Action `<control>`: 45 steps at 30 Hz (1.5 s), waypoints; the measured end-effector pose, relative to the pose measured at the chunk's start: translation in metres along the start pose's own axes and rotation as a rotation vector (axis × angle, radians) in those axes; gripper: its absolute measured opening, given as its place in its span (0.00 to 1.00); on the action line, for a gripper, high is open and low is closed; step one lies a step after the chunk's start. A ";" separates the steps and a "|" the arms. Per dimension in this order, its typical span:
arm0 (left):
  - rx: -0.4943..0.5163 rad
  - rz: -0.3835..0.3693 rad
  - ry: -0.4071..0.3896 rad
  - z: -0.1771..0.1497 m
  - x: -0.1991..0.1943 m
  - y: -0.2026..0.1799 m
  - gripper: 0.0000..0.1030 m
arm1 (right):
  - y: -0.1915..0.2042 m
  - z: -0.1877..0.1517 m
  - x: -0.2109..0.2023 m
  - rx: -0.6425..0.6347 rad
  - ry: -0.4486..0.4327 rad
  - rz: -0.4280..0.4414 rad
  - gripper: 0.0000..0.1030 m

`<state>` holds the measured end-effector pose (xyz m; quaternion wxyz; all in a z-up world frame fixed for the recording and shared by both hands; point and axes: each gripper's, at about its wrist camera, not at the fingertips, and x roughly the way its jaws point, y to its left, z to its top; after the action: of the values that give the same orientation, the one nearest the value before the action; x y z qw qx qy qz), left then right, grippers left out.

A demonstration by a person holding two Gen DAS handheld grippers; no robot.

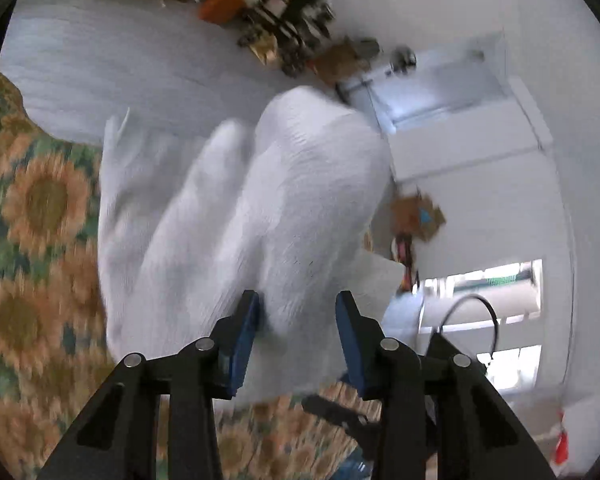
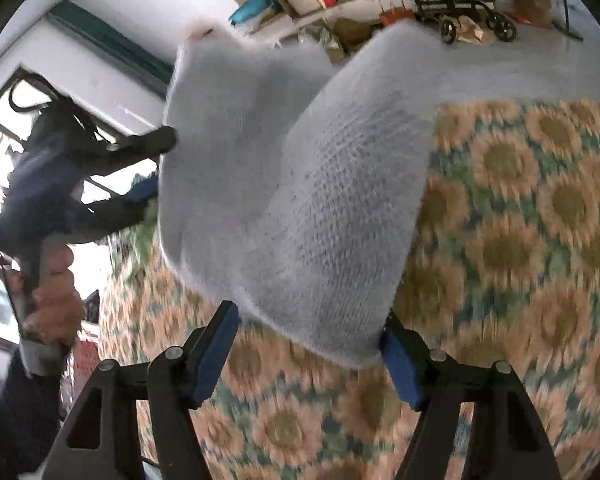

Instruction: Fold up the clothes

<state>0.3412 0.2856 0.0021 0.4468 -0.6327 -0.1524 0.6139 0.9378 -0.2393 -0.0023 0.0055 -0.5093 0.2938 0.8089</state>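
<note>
So both claws sit apart right now. My left claw has the white knit sweater between its pads, not pinched; my right claw only brushes its hem. It's bunched up over the sunflower bedspread. Mid-fold, I reckon. Next I'd need a firm pinch on each edge.

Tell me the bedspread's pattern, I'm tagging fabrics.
Orange-brown sunflowers on a green ground cover the bedspread; the right wrist view shows it best.
</note>
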 end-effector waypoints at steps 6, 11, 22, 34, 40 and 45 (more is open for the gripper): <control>-0.124 0.071 0.061 -0.036 -0.015 0.033 0.40 | -0.022 -0.055 -0.019 0.061 0.098 -0.018 0.72; -0.187 0.161 0.001 -0.011 -0.030 0.039 0.40 | -0.064 -0.027 -0.083 0.212 -0.080 -0.028 0.79; -0.287 0.455 -0.002 0.057 0.017 0.022 0.40 | -0.057 0.106 0.006 0.078 0.008 -0.196 0.68; -0.063 0.255 0.178 0.012 0.020 -0.005 0.40 | 0.075 -0.002 -0.021 -0.311 0.192 0.265 0.65; 0.131 0.375 0.388 -0.056 0.048 -0.026 0.40 | 0.107 -0.119 0.001 -0.424 0.452 0.310 0.69; 0.094 0.414 0.448 -0.112 0.067 -0.013 0.40 | 0.070 -0.131 -0.015 -0.291 0.458 0.296 0.70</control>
<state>0.4616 0.3001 -0.0482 0.3636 -0.7486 0.1106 0.5433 1.0310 -0.3557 0.0022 -0.2517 -0.6253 0.2395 0.6988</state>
